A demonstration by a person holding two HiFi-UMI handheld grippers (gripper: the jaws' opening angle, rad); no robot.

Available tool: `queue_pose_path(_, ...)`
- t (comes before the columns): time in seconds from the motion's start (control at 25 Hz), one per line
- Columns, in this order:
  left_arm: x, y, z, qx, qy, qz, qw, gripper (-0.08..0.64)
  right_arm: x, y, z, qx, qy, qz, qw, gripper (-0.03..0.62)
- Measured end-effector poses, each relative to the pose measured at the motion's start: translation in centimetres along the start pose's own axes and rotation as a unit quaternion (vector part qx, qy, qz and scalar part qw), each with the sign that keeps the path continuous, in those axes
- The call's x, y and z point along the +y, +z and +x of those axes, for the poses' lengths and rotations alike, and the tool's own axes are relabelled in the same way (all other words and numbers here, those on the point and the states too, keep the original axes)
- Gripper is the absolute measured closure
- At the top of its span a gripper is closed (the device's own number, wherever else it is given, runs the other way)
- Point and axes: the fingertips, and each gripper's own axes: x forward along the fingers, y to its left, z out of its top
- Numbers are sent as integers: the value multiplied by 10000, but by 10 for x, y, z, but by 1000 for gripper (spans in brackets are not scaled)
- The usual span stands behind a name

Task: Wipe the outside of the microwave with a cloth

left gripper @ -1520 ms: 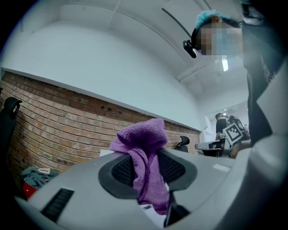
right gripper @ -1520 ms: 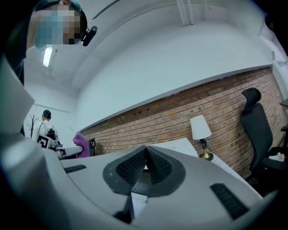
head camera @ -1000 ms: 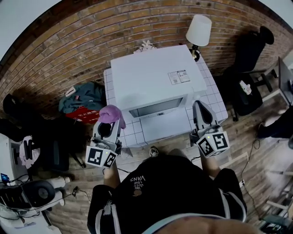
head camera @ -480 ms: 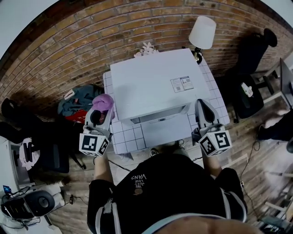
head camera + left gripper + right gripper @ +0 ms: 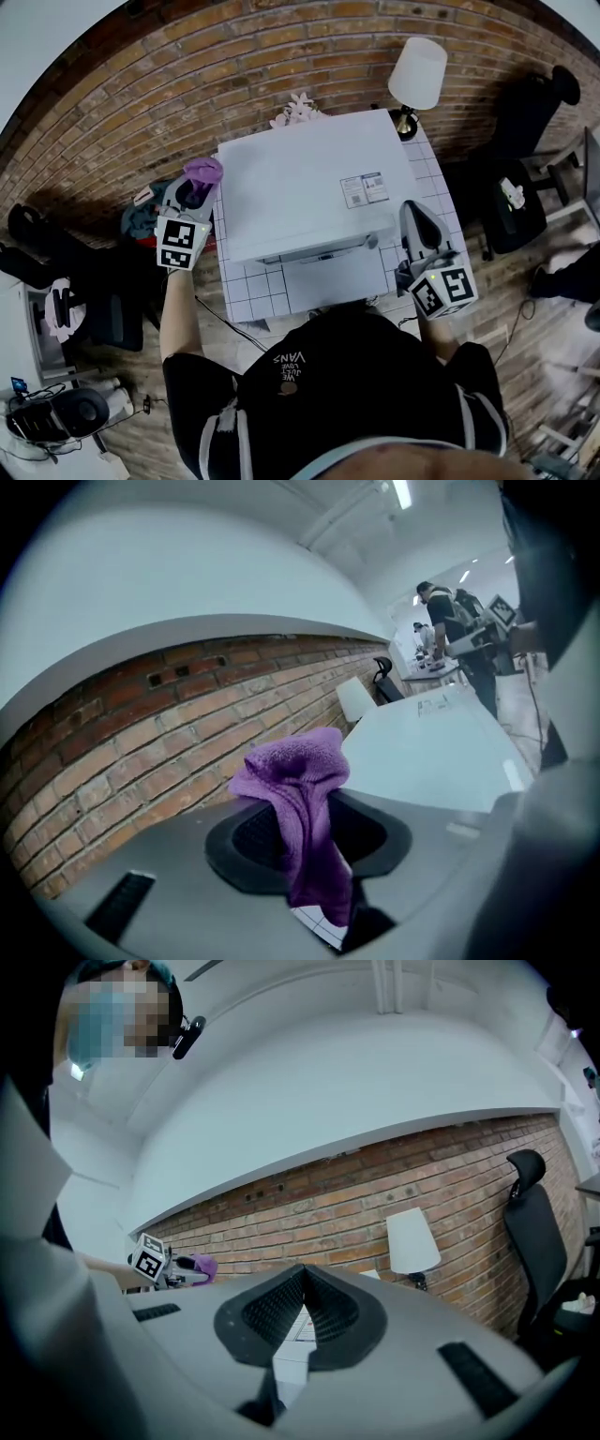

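Note:
A white microwave [image 5: 305, 183] stands on a white tiled table [image 5: 248, 291] against the brick wall. My left gripper [image 5: 192, 192] is raised beside the microwave's left upper edge, shut on a purple cloth [image 5: 203, 172]. In the left gripper view the cloth [image 5: 302, 803] hangs bunched from between the jaws, with the microwave's top [image 5: 436, 747] to the right. My right gripper [image 5: 419, 230] sits shut by the microwave's front right corner, nothing between its jaws; its own view shows the jaws meeting [image 5: 302, 1309] and the left gripper with the cloth [image 5: 192, 1266] far left.
A lamp with a white shade [image 5: 416, 73] stands on the table's far right corner. A white flower ornament [image 5: 298, 108] sits behind the microwave. Bags and clothes [image 5: 141, 211] lie on the floor left of the table. A black office chair [image 5: 516, 122] is at right.
My left gripper has carried the purple cloth up and back, from the table's front left edge to the microwave's left upper side. The right gripper has stayed in place.

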Motion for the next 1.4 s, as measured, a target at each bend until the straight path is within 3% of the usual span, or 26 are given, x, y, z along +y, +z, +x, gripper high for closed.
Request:
queue_pose_path(0.16, 8, -7, 33, 495, -135, 295, 9982, 428, -18, 2, 3, 12, -13, 51, 10000, 595)
queue_pose_path(0.32, 2, -14, 64, 1044, -486, 678, 9910, 426, -35, 3, 4, -2, -23, 101, 9999, 595)
queue_pose_path(0.52, -9, -25, 93, 1879, -974, 1262, 9692, 428, -57, 4, 3, 5, -43, 178, 9998, 595)
queue_pose_path(0.72, -23, -10, 113, 2375, -1432, 1892, 9420, 428, -79, 5, 2, 16, -32, 268, 9996, 595)
queue_pose_path(0.84, -44, 10, 133, 2446, -1655, 2274, 9280, 428, -93, 4, -1, 31, -25, 343, 9994, 595)
queue_pose_path(1.0, -79, 40, 164, 2481, -1896, 2960, 9027, 428, -113, 3, -7, 42, -31, 414, 9991, 595)
queue_pose_path(1.24, -138, 94, 211, 2265, -2228, 3588, 8777, 428, -148, 4, -18, -1, -80, 506, 9987, 595)
queue_pose_path(1.4, -173, 125, 239, 2085, -2398, 3776, 8698, 428, -168, 4, -23, -41, -106, 562, 9984, 595)
